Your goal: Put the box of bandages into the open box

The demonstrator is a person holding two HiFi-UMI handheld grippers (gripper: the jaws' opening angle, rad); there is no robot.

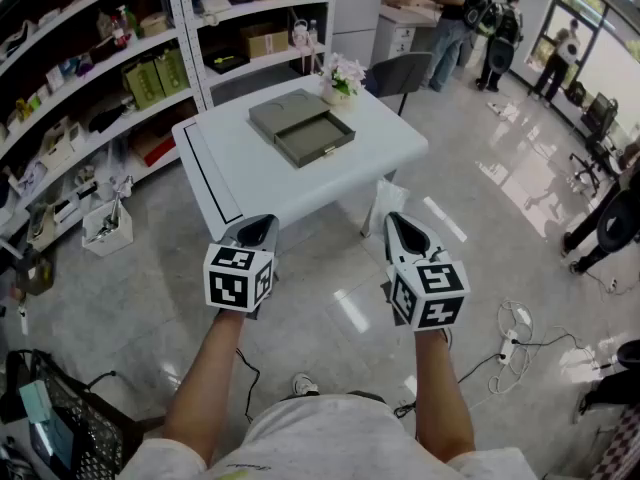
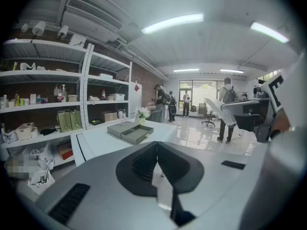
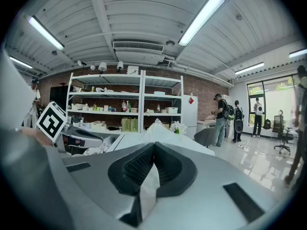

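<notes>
Along the left wall stands white shelving (image 1: 90, 78) crowded with small goods, and a white basket (image 1: 105, 228) sits on the floor at its foot. The box of bandages cannot be made out in any view. The person's bare left forearm (image 1: 210, 368) reaches forward and down. It holds the left claw (image 1: 258, 226) level in the air over the tiled floor, short of the table (image 1: 240, 168) and touching nothing. In the left gripper view its jaws meet at the tips with nothing between them. Beyond it, on the far half of the white table, lies the flat grey open box (image 1: 303, 128), its shallow tray facing up and its near end towards the person. A small pot of pale flowers (image 1: 340, 76) stands just behind it at the table's far corner. The right forearm (image 1: 440, 388) mirrors the left, roughly parallel and well apart. The right claw (image 1: 400, 230) is at about the same height, near the table's front right corner, its jaws also pressed together on nothing. Further right are a dark chair (image 1: 400, 73) and several standing people (image 1: 455, 13).
</notes>
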